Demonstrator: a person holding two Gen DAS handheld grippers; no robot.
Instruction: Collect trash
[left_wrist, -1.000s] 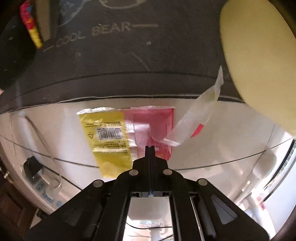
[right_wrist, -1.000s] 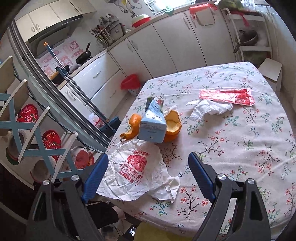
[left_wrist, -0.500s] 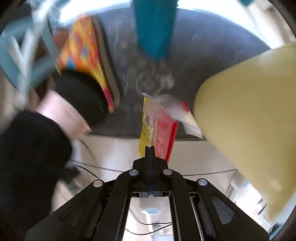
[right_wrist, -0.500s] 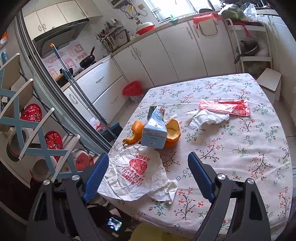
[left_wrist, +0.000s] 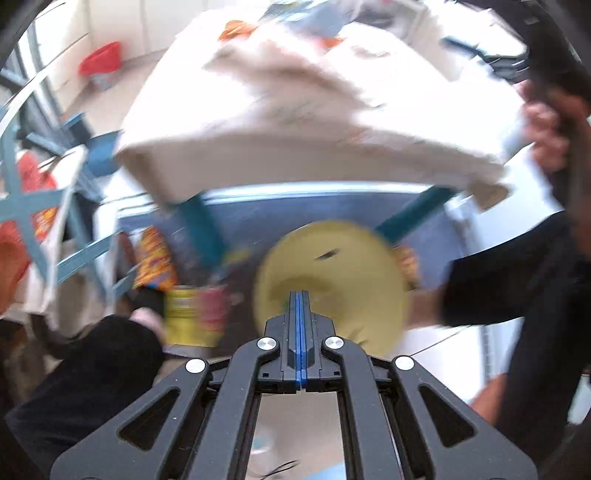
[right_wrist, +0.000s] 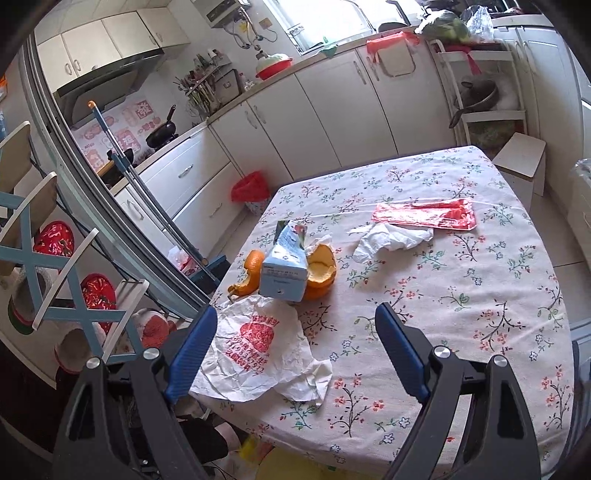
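The right tongs (right_wrist: 295, 347) hang wide open and empty over the near edge of the tabletop (right_wrist: 480, 295). The crumpled white bag (right_wrist: 258, 350) lies directly below and slightly left of them, touching the left finger, so the right hand is nearest it. Its red print is Chinese text with a phone-like number, not fully legible. Beyond it stand a blue carton (right_wrist: 284, 266) between orange peels (right_wrist: 321, 269), then a tissue (right_wrist: 391, 240) and a red wrapper (right_wrist: 424, 216), its long axis running left to right. The left tongs (left_wrist: 300, 317) are closed flat and appear empty, pointing at a yellow stool (left_wrist: 332, 280); a yellow-and-red wrapper (left_wrist: 195, 314) lies blurred, low to their left.
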